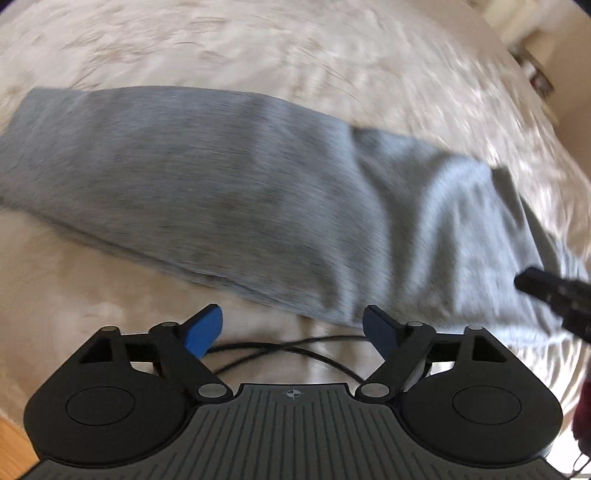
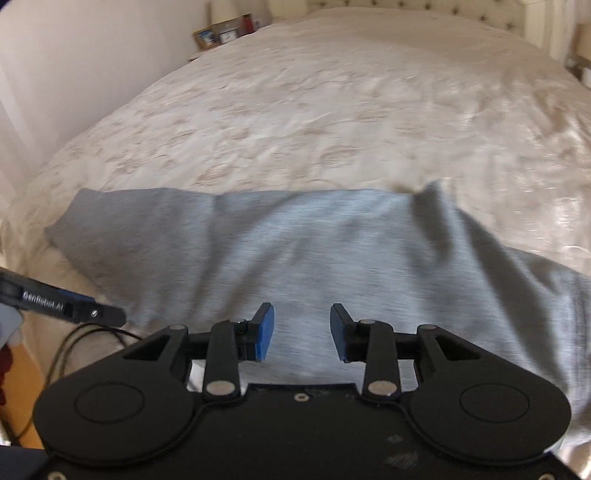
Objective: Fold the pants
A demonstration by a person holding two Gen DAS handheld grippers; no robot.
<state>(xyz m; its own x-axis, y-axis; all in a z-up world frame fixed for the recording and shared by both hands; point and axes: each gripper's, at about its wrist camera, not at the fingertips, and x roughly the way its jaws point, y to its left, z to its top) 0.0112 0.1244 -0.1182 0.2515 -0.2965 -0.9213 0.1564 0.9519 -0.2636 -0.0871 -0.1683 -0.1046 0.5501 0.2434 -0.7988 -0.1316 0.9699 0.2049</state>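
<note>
Grey pants [image 1: 240, 188] lie flat on the bed, legs stacked, running from upper left to lower right in the left wrist view. My left gripper [image 1: 293, 330] is open and empty, hovering just short of the pants' near edge. My right gripper [image 2: 302, 330] is open and empty above the wider waist end of the pants [image 2: 295, 251]. A raised fold of fabric [image 2: 430, 206] stands up at the far edge. The right gripper's finger also shows in the left wrist view [image 1: 554, 291], and the left one in the right wrist view [image 2: 66, 306].
The cream patterned bedspread [image 2: 332, 110] covers the bed. Black cables [image 1: 280, 350] lie on the cover near the bed's front edge. A nightstand with picture frames [image 2: 221, 33] stands by the wall at far left. Wooden floor [image 1: 14, 450] shows below the bed.
</note>
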